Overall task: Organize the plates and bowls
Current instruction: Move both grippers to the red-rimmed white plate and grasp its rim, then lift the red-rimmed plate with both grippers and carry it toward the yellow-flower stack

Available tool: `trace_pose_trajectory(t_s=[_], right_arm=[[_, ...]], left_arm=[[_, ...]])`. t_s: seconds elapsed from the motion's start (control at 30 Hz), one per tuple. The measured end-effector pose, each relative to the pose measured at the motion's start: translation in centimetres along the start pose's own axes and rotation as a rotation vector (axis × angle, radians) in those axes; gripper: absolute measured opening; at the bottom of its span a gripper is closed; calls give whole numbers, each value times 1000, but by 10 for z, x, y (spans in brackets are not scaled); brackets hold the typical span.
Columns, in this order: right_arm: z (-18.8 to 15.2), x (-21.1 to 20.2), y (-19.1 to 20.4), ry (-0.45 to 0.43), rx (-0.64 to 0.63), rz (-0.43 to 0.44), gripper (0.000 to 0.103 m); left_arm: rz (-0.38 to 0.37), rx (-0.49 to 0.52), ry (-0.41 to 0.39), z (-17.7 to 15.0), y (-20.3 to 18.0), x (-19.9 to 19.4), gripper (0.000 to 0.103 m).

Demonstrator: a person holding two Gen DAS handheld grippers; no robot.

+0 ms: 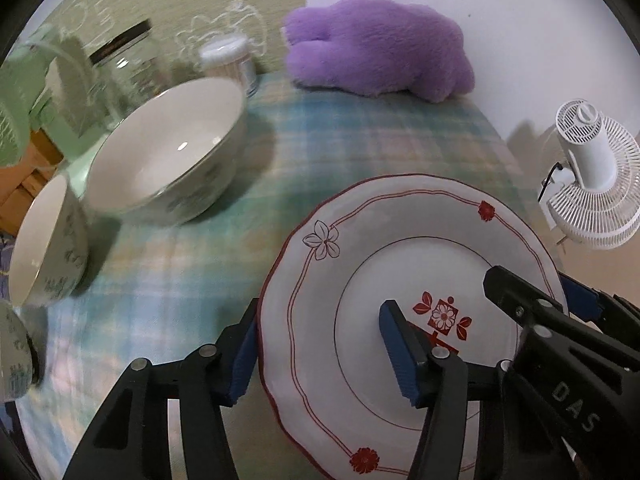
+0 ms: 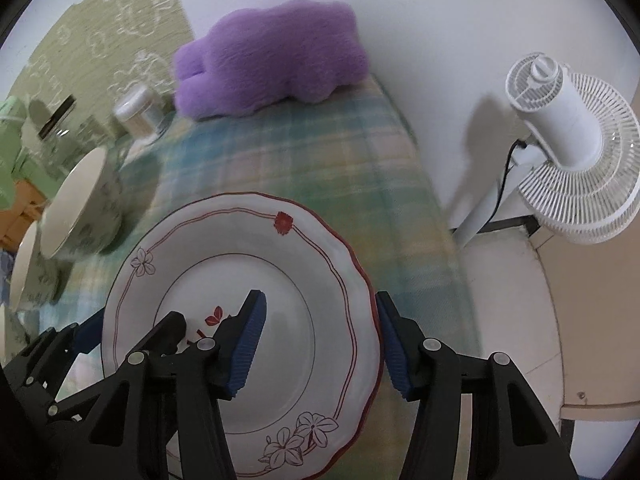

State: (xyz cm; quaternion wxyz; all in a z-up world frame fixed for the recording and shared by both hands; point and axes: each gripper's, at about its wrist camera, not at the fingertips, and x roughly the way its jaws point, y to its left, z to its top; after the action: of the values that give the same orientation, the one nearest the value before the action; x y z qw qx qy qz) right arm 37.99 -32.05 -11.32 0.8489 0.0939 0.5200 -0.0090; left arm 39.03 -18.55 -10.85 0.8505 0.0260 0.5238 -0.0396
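A white plate with red line and flower trim (image 1: 360, 264) (image 2: 224, 248) lies on the plaid tablecloth. My left gripper (image 1: 320, 356) is open and straddles the plate's left rim, one finger outside it and one over the plate's middle. My right gripper (image 2: 320, 344) is open and straddles the right rim the same way; it shows in the left wrist view (image 1: 544, 304). A large white bowl (image 1: 168, 152) (image 2: 80, 208) stands left of the plate. A smaller bowl (image 1: 44, 240) (image 2: 28, 268) stands beside it, and a third (image 1: 12, 356) shows at the left edge.
A purple plush toy (image 1: 376, 44) (image 2: 272, 56) lies at the table's far edge by the wall. A cotton swab jar (image 1: 232, 60) (image 2: 138, 112) and a glass jar (image 1: 128, 60) stand far left. A white fan (image 1: 592, 176) (image 2: 572, 152) stands off the table's right edge.
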Motion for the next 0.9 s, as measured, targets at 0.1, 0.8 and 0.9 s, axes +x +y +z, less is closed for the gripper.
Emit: trace_pose_trajectory(t_s=[0.1, 0.8, 0.9], right_arm=[[-10, -5, 11, 6, -16, 10, 58], [-32, -2, 27, 24, -120, -68, 44], [-30, -11, 29, 8, -125, -74, 44]], left_arm=[[-2, -23, 20, -9, 12, -4, 59], [-10, -60, 9, -23, 23, -9, 56], [12, -36, -36, -19, 18, -22, 55]])
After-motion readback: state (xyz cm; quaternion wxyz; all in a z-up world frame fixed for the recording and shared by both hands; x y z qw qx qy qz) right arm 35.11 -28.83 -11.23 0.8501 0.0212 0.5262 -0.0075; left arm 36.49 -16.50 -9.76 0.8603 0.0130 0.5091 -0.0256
